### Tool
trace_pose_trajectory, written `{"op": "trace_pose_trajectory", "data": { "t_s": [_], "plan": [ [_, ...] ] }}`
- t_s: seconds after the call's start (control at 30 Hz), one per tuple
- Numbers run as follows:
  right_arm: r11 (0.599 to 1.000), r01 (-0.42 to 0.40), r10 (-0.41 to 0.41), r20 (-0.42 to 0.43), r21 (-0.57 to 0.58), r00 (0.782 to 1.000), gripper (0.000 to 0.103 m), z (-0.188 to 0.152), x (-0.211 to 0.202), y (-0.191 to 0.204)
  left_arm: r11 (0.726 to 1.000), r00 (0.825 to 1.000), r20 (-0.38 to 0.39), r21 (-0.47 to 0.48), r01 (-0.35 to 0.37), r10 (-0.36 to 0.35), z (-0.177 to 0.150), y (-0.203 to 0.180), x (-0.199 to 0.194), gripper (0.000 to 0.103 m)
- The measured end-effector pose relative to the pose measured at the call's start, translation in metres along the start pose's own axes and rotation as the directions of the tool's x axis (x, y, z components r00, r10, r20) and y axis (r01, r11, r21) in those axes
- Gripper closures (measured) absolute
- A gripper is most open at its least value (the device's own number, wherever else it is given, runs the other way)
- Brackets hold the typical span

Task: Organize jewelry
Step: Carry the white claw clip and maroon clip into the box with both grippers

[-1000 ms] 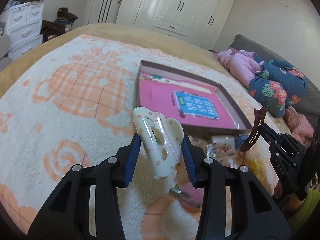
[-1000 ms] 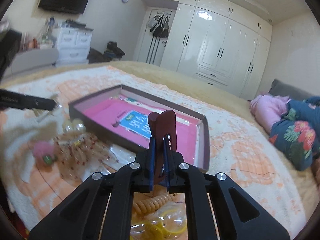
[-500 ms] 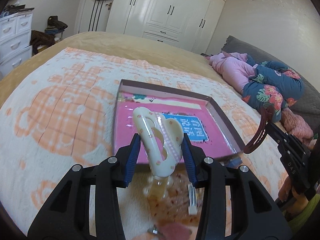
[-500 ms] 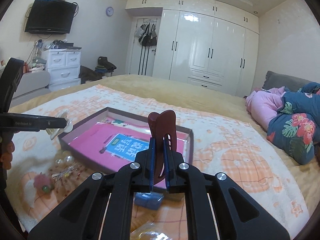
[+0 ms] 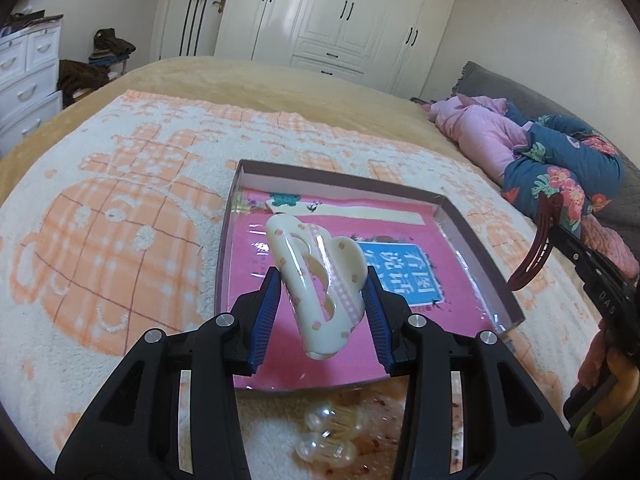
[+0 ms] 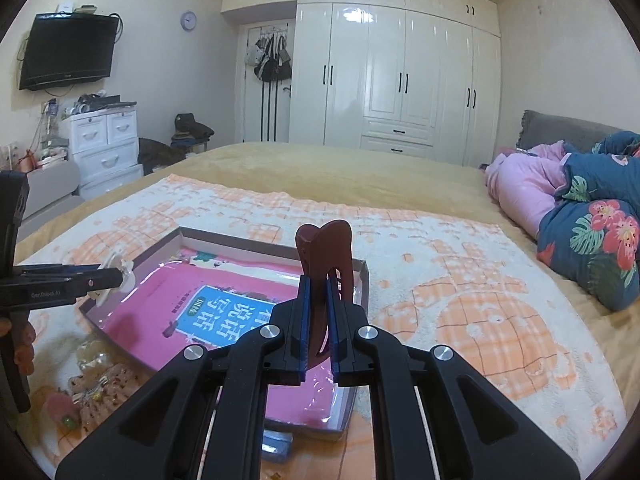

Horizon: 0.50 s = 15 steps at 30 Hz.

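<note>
While both tools hung above the shallow box (image 5: pixel 476 248) with its pink lining, the left gripper (image 5: pixel 320 300) clamped a cream claw clip (image 5: pixel 316 284) dotted with small flowers, and the right gripper (image 6: pixel 318 320) pinched a dark red hair clip (image 6: pixel 326 264) with its 2 jaws nearly together. Pearl clips (image 5: pixel 328 436) lay on the orange-and-white blanket (image 5: pixel 120 240) just beside the box's near edge.
</note>
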State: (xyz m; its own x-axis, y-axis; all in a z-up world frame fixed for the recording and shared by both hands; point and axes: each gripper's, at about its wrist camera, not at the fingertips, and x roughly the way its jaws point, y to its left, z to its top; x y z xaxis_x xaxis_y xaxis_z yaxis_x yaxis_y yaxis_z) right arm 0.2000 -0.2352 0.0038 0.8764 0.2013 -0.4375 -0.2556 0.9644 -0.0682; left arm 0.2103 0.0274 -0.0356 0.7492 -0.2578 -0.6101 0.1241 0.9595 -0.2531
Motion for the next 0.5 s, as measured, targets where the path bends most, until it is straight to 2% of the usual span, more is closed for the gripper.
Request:
{"op": "trace_pose_trajectory", "data": {
  "t_s": [0.5],
  "plan": [
    [0.998,0.012,-0.019,-0.118,-0.060,0.993,0.095,-0.010,0.039,0.014,1.000,1.000,-0.003,0.007,-0.011,0.011,-0.005,0.008,0.010,0.069]
  ]
}}
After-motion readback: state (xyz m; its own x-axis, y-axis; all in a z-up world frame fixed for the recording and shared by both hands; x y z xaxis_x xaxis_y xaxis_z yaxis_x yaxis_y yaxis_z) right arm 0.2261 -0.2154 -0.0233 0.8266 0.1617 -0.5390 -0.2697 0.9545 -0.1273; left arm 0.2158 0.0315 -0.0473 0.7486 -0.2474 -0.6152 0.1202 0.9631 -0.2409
